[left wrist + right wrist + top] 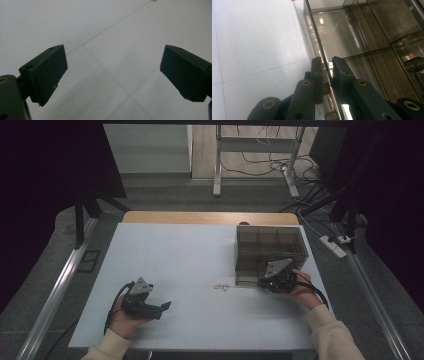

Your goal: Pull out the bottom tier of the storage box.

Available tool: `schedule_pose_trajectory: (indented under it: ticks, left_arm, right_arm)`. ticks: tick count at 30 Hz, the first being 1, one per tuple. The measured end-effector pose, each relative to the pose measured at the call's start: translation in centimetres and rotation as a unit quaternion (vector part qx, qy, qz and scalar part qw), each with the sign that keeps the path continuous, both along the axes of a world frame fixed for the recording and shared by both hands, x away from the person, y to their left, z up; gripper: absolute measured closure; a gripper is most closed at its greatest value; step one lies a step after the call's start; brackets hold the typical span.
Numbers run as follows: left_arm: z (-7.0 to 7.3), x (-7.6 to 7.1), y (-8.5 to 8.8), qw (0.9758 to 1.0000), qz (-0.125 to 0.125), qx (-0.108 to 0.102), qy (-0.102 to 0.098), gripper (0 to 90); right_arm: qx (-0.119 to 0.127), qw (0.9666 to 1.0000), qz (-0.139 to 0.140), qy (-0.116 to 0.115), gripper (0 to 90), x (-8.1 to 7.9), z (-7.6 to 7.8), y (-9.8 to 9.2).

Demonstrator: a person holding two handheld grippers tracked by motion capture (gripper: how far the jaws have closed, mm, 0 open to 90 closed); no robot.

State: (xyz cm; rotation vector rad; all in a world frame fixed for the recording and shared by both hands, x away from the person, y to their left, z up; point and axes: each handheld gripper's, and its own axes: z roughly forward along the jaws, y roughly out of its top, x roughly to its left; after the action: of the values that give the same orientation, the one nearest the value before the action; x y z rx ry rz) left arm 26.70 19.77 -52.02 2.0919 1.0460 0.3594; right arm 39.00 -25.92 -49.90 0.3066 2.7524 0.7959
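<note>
Box: a smoked, see-through divided box [270,251] stands toward the far right corner of the bench [165,255], upright, its compartments looking empty.
Grip point: the right claw [264,282] pinches the box's thin near wall [325,65], one jaw outside and one inside, close to the near left corner.
Handling: rigid plastic by the look of it, probably light, smooth and slippery; a thin wall could flex or crack, so a hold close to a corner or divider seems safest.
Left claw: the left claw [166,305] rests near the bench's near left edge, jaws spread wide with nothing between them.
Nearby: small pale pieces [221,286] lie on the bench just left of the box.
</note>
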Motion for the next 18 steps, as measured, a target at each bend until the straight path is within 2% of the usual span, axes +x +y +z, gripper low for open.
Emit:
schedule_pose_trajectory:
  ticks: [18]
  left_arm:
    - [0.02,-0.01,0.00,1.0000,0.000,0.000,-0.001,6.9]
  right_arm:
    - [0.000,0.9999,0.014,0.009,79.8,-0.55,0.09,-0.01]
